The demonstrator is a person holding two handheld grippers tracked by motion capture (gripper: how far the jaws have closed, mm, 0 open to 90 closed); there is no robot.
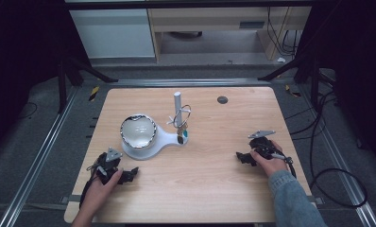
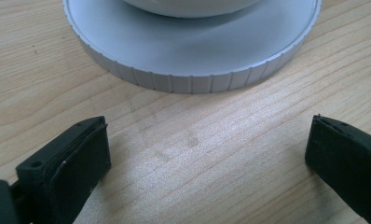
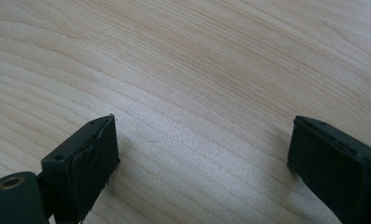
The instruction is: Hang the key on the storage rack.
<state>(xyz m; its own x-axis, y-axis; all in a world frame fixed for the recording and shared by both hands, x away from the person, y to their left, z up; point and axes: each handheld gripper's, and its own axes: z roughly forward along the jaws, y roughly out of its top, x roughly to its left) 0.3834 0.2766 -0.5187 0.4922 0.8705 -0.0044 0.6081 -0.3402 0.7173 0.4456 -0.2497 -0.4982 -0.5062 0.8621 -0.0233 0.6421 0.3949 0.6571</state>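
Nothing grasped yet: my left tongs (image 2: 207, 154) gape before the stand (image 2: 193, 70) (bowl on top); right tongs (image 3: 202, 158) spread over bare table (image 3: 197, 60).

Light falls from overhead onto the wooden table (image 1: 214, 179), bright at its middle, while the surroundings sink into near-black. The high view is soft and grainy. A shiny bowl (image 1: 138, 131) carries white glare along its rim. Both gripper views are sharper on the wood grain — faint shadows pool beside the jaws, whose near parts blur.
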